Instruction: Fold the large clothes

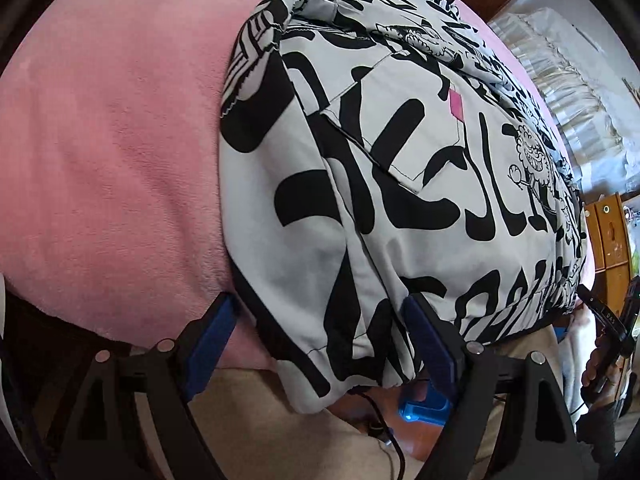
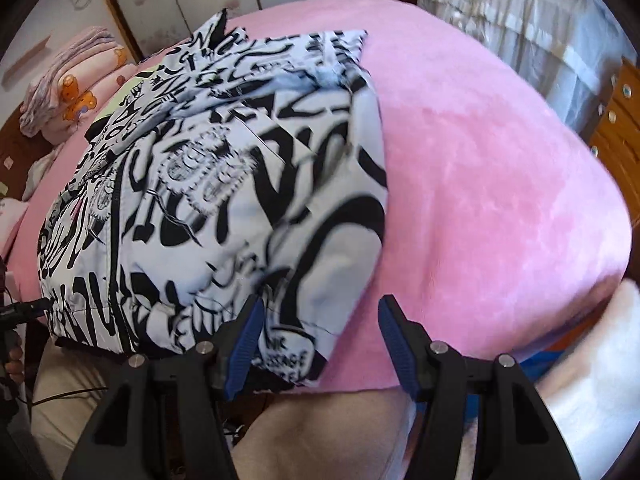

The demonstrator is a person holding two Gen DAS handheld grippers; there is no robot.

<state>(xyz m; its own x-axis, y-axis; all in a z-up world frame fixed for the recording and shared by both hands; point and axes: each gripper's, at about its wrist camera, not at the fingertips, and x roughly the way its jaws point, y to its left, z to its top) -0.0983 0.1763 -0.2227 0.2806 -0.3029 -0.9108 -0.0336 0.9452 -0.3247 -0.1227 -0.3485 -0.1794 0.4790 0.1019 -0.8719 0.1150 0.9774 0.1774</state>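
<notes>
A large white jacket with black graffiti print lies on a pink blanket on a bed. Its hem hangs over the near edge. My left gripper is open, its blue pads on either side of the jacket's near left hem corner, not closed on it. In the right wrist view the same jacket lies on the blanket. My right gripper is open around the jacket's near right hem corner, which lies between the pads.
Pink folded bedding sits at the far left of the bed. A wooden cabinet and a plastic-covered piece of furniture stand to the right. A blue object and cables lie below the bed edge.
</notes>
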